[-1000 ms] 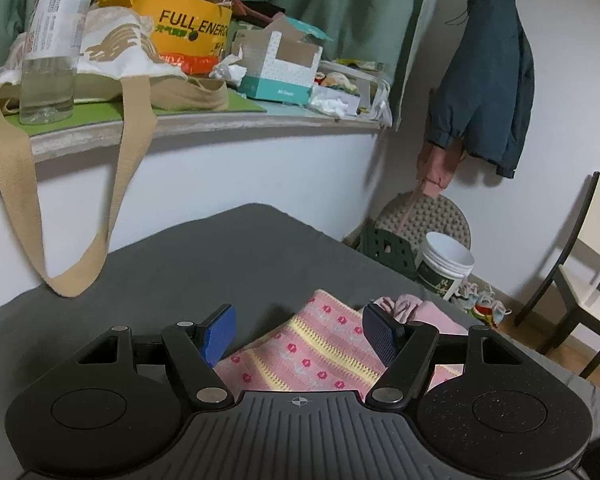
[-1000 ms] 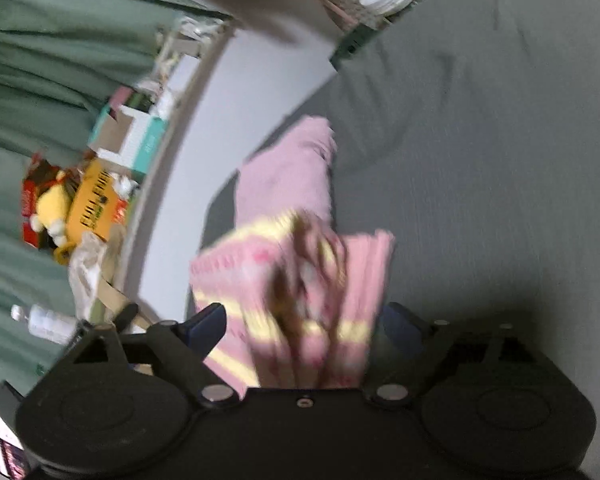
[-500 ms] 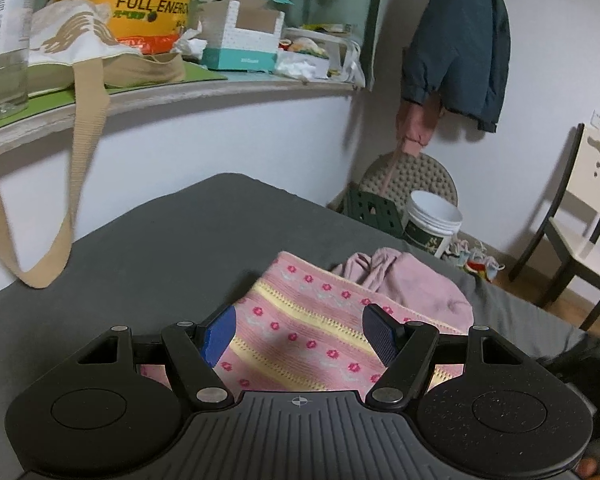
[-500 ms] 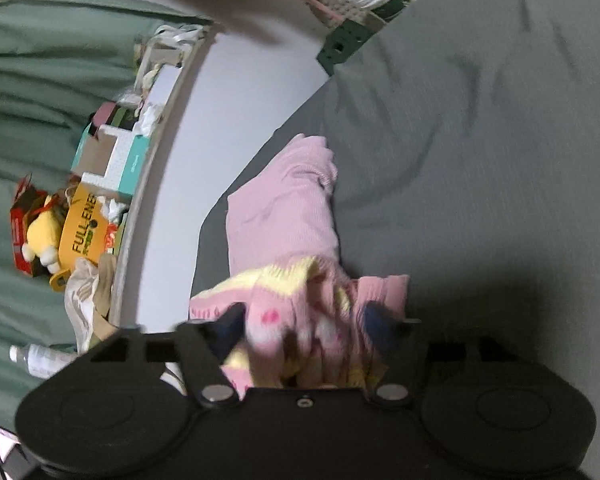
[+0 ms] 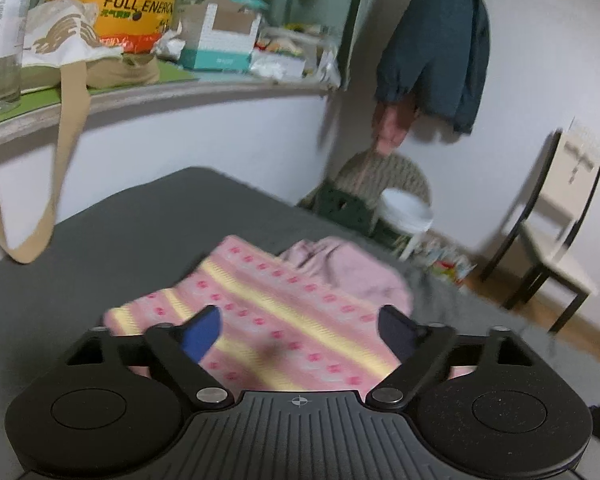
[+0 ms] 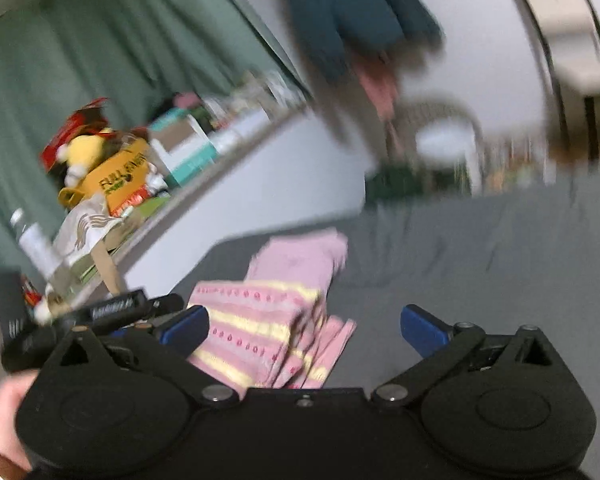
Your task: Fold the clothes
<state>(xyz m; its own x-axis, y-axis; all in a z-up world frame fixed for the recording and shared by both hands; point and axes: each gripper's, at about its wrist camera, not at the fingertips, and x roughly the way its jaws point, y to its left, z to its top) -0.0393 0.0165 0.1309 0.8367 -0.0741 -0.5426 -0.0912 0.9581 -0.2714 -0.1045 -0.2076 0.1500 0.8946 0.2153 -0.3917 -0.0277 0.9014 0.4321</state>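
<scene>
Striped garment (image 5: 284,320), pink with yellow bands and red dots: lies on the grey bed (image 5: 132,232), mostly flat in the left view. In the right view (image 6: 256,332) one side is doubled over, with layered edges bunched at the near right corner. Plain pink garment (image 5: 352,268) sits just beyond it, touching, rumpled.

Left hand-held gripper (image 5: 300,332): jaws spread wide, nothing between them, poised above the striped cloth. Right hand-held gripper (image 6: 304,328): also spread wide, holding nothing; view is motion-blurred. A hand (image 6: 4,412) shows at the lower left edge of that view.

Judgement: the striped piece looks part-folded. To do this fold well, take the cloth by its corners or edge rather than mid-panel, catch all layers at the bunched corner, and lay edge onto edge so the yellow bands line up. Smooth the ruck before creasing. Risk: pinching the bed sheet along with the cloth, or snagging the plain pink garment, since the two touch.

Surroundings: cluttered shelf (image 5: 180,92) behind the bed, chair (image 5: 552,232) at right.
</scene>
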